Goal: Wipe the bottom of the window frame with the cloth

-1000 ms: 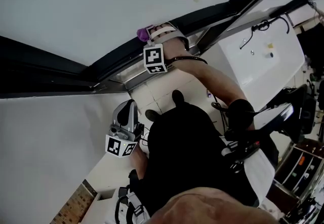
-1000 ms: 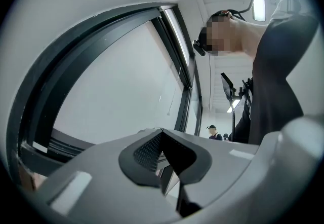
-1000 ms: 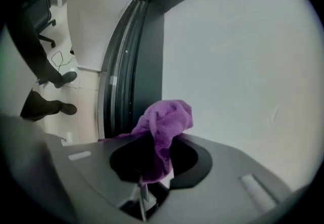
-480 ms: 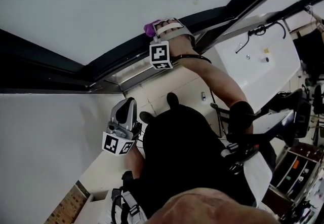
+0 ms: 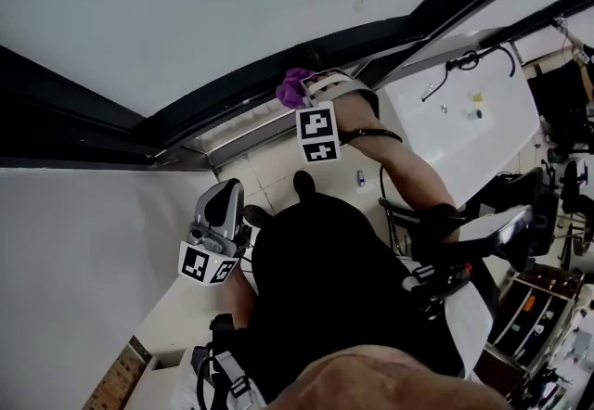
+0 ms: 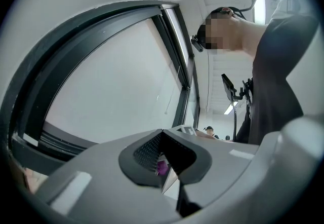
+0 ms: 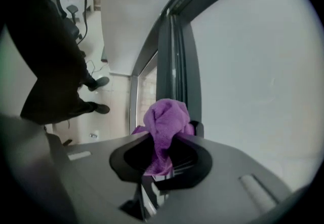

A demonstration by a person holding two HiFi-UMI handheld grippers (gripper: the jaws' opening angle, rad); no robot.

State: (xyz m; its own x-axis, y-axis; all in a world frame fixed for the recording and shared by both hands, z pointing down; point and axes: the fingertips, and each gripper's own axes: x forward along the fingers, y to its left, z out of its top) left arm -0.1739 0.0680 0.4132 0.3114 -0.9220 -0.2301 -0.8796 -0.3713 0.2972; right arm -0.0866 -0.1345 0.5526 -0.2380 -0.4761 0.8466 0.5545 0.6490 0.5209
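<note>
Seen from above, a person in a black top (image 5: 325,278) stands at a large window, with a gripper held in each hand. The right gripper (image 5: 311,83) is stretched out at arm's length to the dark window frame (image 5: 232,97), which runs diagonally across the head view. Its jaws are clamped on a bunched purple cloth (image 5: 295,87). The cloth is placed at the bottom rail of the frame, where the pale glass pane (image 5: 186,0) ends, and appears to be pressed against that rail. The square-marker cube (image 5: 317,133) on this gripper is turned toward the camera, just below the cloth.

In the right gripper view, the cloth (image 7: 164,126) is seen rising in a crumpled knot from between the closed jaws of the right gripper (image 7: 162,159), with a fold hanging down between the dark pads. Directly behind it, the grooved channels of the window frame (image 7: 172,61) are seen running away, with glass on the right and tiled floor (image 7: 119,91) on the left.

The left gripper (image 5: 225,193) is held low and close to the person's body, well apart from the frame, over the floor (image 5: 278,172) beside a white wall (image 5: 83,241). In the left gripper view, the jaws of the left gripper (image 6: 164,162) are drawn together with only a thin slit left between the pads, and nothing is gripped. The curved dark frame (image 6: 66,40) and the pane are seen beyond them.
</note>
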